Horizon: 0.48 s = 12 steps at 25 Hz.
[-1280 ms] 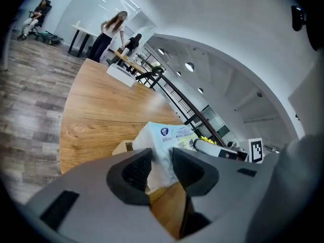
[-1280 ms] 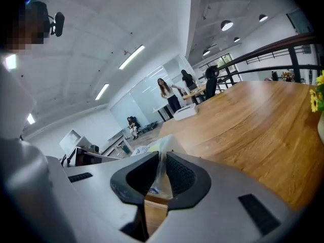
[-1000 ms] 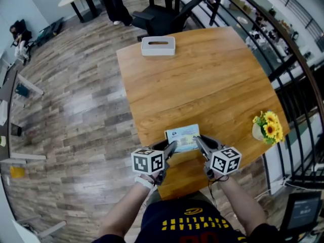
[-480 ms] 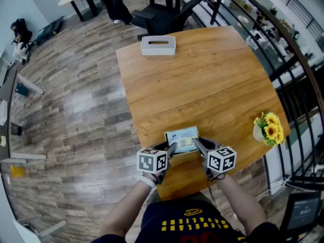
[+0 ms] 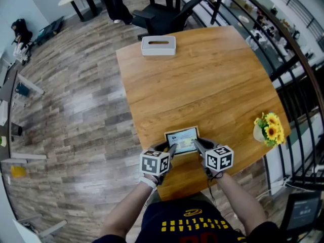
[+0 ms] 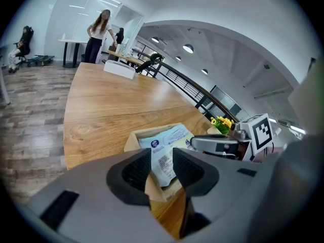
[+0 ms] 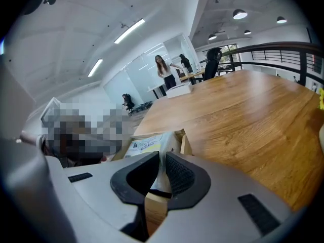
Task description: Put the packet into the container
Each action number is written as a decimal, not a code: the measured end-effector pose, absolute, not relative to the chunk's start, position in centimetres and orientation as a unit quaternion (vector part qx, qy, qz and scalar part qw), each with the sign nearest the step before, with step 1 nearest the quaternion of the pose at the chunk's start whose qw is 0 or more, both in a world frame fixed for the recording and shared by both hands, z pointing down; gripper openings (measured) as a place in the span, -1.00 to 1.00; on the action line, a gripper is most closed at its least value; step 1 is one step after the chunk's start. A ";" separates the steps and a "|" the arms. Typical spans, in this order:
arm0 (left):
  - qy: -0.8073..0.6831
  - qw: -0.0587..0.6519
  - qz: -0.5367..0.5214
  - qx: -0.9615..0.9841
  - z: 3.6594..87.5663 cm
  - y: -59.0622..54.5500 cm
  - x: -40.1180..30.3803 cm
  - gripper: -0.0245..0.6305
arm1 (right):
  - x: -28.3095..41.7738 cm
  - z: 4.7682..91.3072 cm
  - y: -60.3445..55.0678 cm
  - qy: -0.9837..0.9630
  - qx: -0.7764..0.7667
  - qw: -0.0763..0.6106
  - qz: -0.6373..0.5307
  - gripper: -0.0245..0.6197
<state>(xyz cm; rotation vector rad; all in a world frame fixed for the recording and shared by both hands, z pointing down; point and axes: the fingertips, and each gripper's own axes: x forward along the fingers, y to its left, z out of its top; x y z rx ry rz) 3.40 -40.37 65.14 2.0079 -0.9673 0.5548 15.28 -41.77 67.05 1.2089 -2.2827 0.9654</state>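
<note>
A small cardboard container (image 5: 166, 135) sits at the near edge of the wooden table (image 5: 202, 75). A white and blue packet (image 5: 182, 139) lies flat in it. My left gripper (image 5: 171, 148) is at the container's near left corner. In the left gripper view the left gripper (image 6: 162, 168) is shut on the cardboard wall (image 6: 132, 138), with the packet's (image 6: 167, 140) near end between the pads too. My right gripper (image 5: 196, 145) is at the near right corner. In the right gripper view the right gripper (image 7: 162, 173) is shut on the container's wall (image 7: 185, 143), beside the packet (image 7: 144, 145).
A white tissue box (image 5: 158, 45) stands at the table's far edge. A vase of yellow flowers (image 5: 268, 128) sits at the right edge, close to my right arm. A black railing (image 5: 293, 59) runs along the right. A black chair (image 5: 162, 14) stands beyond the table.
Both grippers have drawn a little closer together at the container's near corners. The packet now sits lower, with the container's rim showing around it.
</note>
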 end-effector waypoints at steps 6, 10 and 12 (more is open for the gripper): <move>-0.387 0.408 0.211 0.800 64.6 -40.6 3.2 -0.52 | 15.0 66.9 -42.0 -0.813 0.432 0.203 0.333 -0.76; -0.388 0.410 0.210 0.798 64.6 -40.5 3.0 -0.52 | 15.1 67.0 -42.1 -0.812 0.437 0.217 0.320 -0.76; -0.388 0.411 0.209 0.798 64.6 -40.4 2.9 -0.52 | 15.0 67.0 -42.1 -0.812 0.438 0.223 0.316 -0.76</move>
